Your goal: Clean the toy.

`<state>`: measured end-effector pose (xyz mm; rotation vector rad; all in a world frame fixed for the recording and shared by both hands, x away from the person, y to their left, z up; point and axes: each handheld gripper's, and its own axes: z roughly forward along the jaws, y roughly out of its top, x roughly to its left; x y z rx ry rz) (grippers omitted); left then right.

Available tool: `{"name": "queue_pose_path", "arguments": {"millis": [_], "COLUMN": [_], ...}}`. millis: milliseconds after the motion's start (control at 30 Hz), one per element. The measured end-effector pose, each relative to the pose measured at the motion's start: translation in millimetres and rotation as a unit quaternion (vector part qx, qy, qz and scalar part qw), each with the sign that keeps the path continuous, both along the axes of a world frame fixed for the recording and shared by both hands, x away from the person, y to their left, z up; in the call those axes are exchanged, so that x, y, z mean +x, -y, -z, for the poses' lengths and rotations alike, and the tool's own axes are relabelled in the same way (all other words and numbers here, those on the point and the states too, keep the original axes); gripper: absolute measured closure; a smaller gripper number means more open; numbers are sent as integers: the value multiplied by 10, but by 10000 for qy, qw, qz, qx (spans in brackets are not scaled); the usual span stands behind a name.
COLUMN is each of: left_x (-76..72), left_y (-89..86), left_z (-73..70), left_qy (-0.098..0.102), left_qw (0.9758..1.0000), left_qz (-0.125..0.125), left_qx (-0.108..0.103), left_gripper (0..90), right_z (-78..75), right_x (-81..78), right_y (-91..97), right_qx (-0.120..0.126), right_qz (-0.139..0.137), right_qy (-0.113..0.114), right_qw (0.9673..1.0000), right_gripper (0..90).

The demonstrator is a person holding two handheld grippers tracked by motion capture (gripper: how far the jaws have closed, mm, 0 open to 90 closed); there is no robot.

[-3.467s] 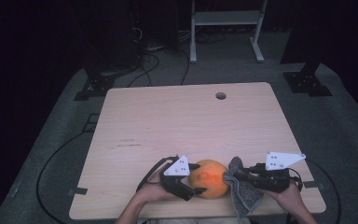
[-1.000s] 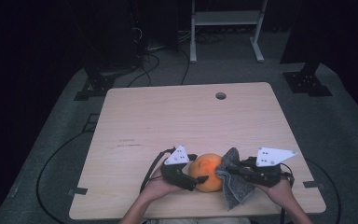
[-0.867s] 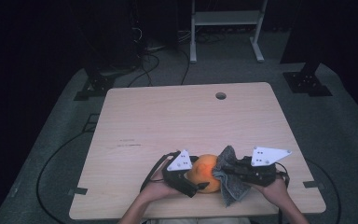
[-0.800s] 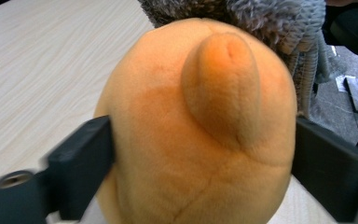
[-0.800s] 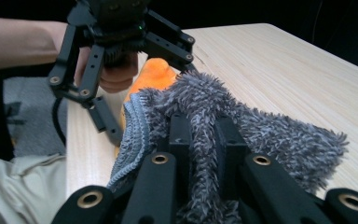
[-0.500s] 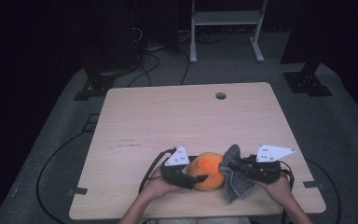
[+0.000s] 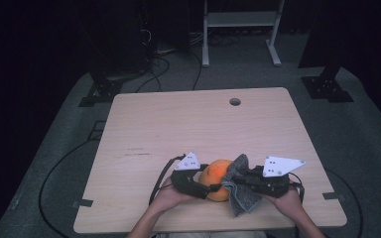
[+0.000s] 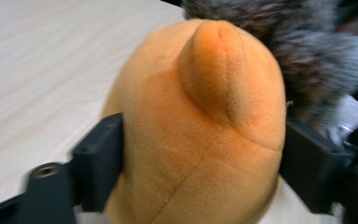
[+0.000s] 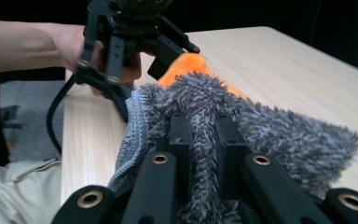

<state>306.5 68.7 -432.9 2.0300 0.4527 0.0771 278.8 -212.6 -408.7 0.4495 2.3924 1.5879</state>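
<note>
Near the front edge of the pale wooden counter (image 7: 178, 124), an orange plush toy (image 7: 217, 177) set between the two grippers. Left gripper (image 7: 202, 184) clasped about the toy, one black jaw against each flank in the left gripper view, pads touching the plush (image 8: 200, 130) on both sides; jaws just lately widened again, toy between them throughout. Just beyond the toy from that gripper, a grey shaggy cloth (image 8: 303, 60), pressed up against the far upper side of the plush. Right gripper (image 7: 239, 179) closed tight on that cloth (image 7: 239, 191), a fold of the pile pinched between its two jaws in the right gripper view (image 9: 200, 140), the rest spilling out to either side and down toward the counter edge. Ahead of the right gripper, just past the bunched cloth, a sliver of the orange toy (image 9: 186, 65) peeping out, and behind it the left gripper (image 9: 130, 37) in the person's left hand (image 9: 74, 46). Cloth touching the toy on the side facing the right gripper; toy resting on the counter, directly between the left gripper's jaws. Grey three-cornered plates atop both grippers, cables trailing back toward the person. Farther off, well ahead of both grippers, a small round hole (image 7: 235, 101) in the counter.
</note>
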Motion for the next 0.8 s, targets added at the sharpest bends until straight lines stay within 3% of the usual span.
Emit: {"name": "queue_pose_path", "arguments": {"millis": [167, 333, 467, 567, 633, 700, 800], "left_x": [-10, -25, -56, -95, -110, -110, -94], "left_y": [25, 36, 92, 101, 91, 85, 110], "left_z": [4, -6, 19, 18, 22, 34, 42], "left_qy": [79, 95, 248, 412, 443, 522, 385], "left_qw": [10000, 9999, 9997, 9989, 9984, 9979, 9989], "left_qz": [22, -17, 45, 206, 336, 310, 239], "left_qx": [-11, -45, -43, 36, 109, 228, 142], "left_gripper": [231, 272, 277, 223, 168, 216, 246], "right_z": [84, 69, -119, -163, -91, 12, 114], "right_x": [31, 31, -28, -35, -1, 45, 99], "right_y": [135, 282, 238, 125, 73, 94, 211], "right_qx": [50, -97, 89, 13, -89, 167, 284], "right_qz": [209, 569, 463, 285, 210, 115, 206], "right_qy": [-137, -138, 141, 206, 85, -174, -418], "right_qw": [9997, 9982, 9988, 9994, 9997, 9996, 9985], "right_gripper": [795, 793, 793, 793, 792, 792, 792]}}
